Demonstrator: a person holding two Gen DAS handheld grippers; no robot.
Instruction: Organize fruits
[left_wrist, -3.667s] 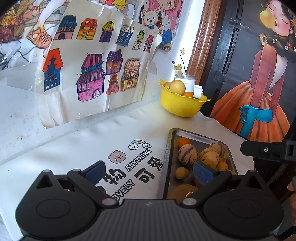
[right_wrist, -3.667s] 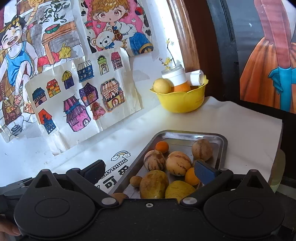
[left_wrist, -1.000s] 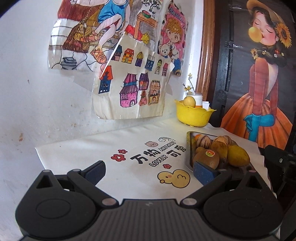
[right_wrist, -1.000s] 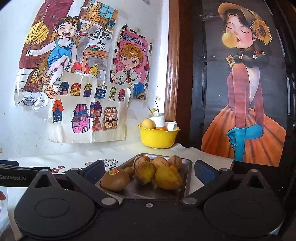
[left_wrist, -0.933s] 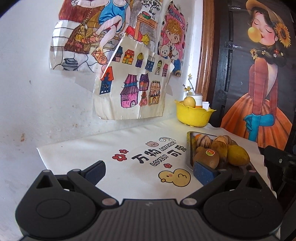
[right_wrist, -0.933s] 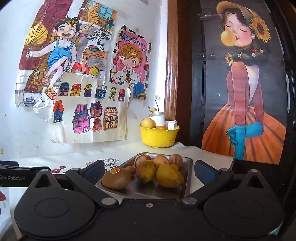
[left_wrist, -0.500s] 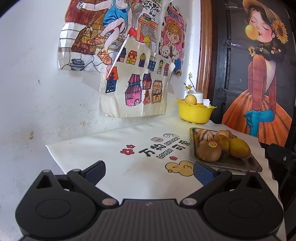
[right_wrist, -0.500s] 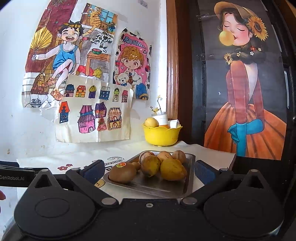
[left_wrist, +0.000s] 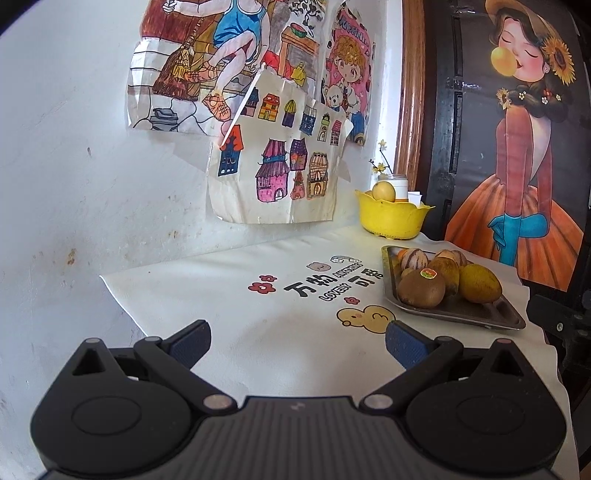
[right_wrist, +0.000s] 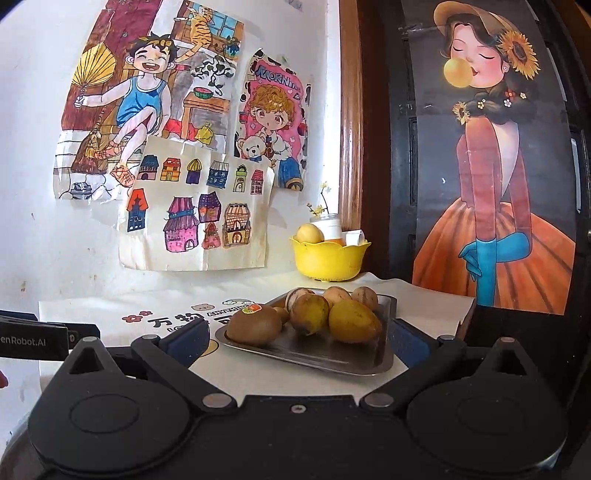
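Metal tray (right_wrist: 384, 360) of fruit sits on the worktop directly ahead of the right hand-held gripper (right_wrist: 295, 341), jaws apart, empty. Left hand-held gripper (left_wrist: 297, 341), also apart, has it off to its right; right is nearer.

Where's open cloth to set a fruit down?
The printed tablecloth lies bare between the wall and the metal tray, from the open left gripper toward the yellow bowl. The tray is crowded, with the kiwi at its near end.
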